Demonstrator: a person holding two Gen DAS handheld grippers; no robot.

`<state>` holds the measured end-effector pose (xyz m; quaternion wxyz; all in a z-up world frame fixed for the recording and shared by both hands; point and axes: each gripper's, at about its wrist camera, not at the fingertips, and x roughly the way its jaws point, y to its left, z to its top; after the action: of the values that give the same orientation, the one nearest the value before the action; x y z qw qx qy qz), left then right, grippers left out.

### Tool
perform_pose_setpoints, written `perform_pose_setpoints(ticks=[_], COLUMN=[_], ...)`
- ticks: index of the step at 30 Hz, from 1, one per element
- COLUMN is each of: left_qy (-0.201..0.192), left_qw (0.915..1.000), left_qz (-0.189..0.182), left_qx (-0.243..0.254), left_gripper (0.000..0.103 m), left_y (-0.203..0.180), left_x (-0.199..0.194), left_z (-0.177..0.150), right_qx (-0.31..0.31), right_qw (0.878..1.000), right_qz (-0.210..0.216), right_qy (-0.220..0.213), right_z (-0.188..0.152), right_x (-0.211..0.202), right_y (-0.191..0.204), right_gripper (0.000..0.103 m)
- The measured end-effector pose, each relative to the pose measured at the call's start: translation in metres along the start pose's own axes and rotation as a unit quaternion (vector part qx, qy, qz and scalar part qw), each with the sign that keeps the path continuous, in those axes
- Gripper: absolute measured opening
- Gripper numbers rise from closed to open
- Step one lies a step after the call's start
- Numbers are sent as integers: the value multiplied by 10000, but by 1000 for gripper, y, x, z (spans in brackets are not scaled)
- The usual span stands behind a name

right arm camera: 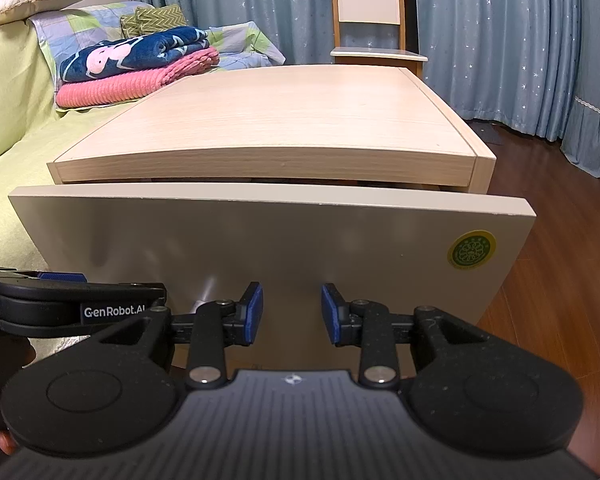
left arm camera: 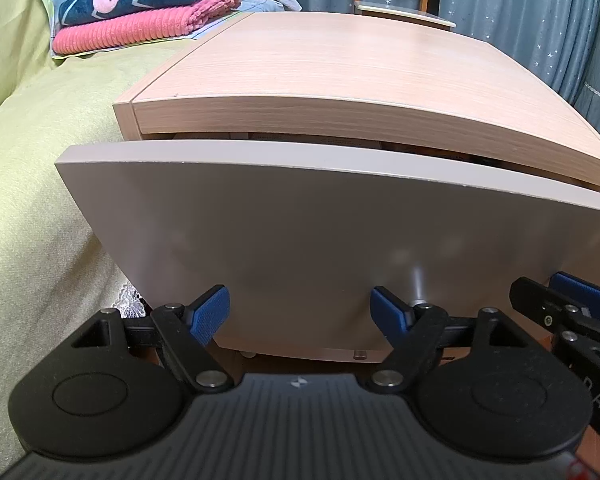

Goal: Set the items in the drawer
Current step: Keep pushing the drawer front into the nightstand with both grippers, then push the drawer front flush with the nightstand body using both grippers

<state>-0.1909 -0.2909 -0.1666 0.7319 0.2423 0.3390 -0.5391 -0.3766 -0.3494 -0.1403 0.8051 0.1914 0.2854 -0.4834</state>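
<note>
Left wrist view: our left gripper (left arm camera: 300,312) gaped empty before the drawer (left arm camera: 320,232), slightly pulled out; our right gripper (right arm camera: 292,312), alongside, likewise stood parted, holding nothing.

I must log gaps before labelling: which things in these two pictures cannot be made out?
- Contents of the slightly open grey drawer front: both wrist views, hidden by the front and the light wooden cabinet top.
- Drawer handle: none visible.
- Round yellow-green sticker: text too small.
- Open left tool and open right tool: holding nothing.
</note>
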Motion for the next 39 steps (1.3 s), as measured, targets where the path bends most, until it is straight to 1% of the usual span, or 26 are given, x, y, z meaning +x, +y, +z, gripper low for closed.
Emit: perform_pose_setpoints(ticks=[26, 30, 39], left_qy=[-8, -7, -11], left_qw=[10000, 10000, 10000], left_qz=[0, -3, 0], left_qx=[-2, -6, -21], left_gripper=[79, 79, 79], left_y=[0, 0, 1], left_x=[7, 9, 12], left_z=[6, 8, 12], right_qx=[49, 43, 63], right_qw=[10000, 10000, 10000], right_qz=[-27, -29, -37], right_qy=[-35, -45, -57], right_z=[10, 3, 5], right_x=[11, 7, 10], right_y=[-1, -1, -1], right_gripper=[28, 28, 28])
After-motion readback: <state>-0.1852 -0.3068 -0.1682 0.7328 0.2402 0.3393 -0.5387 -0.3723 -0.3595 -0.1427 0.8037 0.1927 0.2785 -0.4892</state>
